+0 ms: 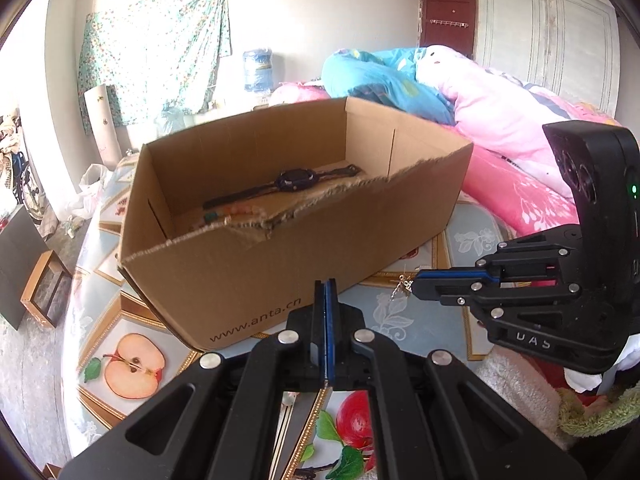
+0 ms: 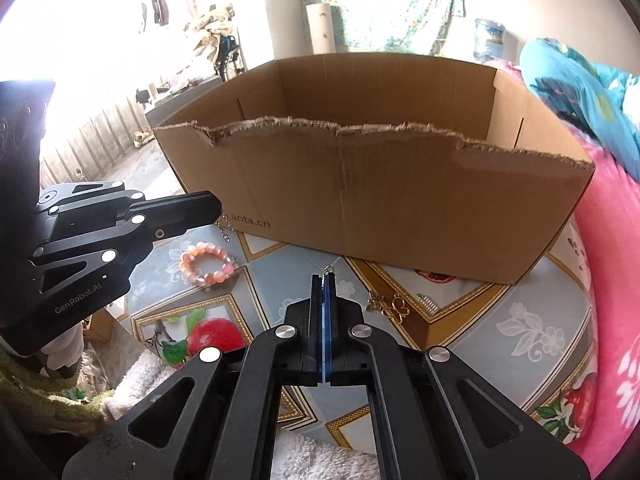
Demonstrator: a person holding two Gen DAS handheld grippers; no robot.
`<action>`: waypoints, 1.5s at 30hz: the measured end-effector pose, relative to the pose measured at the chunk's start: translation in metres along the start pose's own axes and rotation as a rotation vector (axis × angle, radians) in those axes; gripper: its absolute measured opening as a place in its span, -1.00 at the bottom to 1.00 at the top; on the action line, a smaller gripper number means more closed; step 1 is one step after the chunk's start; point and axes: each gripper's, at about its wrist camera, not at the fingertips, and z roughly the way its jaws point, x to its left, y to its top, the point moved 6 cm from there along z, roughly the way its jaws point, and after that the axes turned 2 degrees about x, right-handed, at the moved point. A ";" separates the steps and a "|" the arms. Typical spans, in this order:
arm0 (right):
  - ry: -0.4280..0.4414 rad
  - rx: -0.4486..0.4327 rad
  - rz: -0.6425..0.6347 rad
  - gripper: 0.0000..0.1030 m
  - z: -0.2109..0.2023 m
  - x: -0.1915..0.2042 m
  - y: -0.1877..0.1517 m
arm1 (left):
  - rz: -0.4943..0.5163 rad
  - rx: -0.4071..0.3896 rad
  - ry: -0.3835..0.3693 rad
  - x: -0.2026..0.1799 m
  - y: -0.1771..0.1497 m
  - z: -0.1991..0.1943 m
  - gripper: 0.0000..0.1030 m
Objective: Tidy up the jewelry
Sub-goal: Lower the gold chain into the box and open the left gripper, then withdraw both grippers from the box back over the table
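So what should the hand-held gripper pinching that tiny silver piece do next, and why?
Probably lift the right hand-held gripper over the torn near wall of the cardboard box and let go. It is shut on the small silver piece just outside the box, where a watch already lies.
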 end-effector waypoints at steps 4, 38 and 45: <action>0.007 -0.081 -0.023 -1.00 -0.029 -0.002 0.013 | -0.002 -0.041 -0.013 -0.002 0.015 -0.022 -1.00; 0.193 0.209 0.017 -0.93 0.051 -0.067 0.142 | -0.124 0.219 -0.128 0.046 0.106 0.100 -0.84; 0.188 0.172 0.033 -0.93 0.047 -0.074 0.147 | -0.135 0.197 -0.121 0.048 0.107 0.096 -0.79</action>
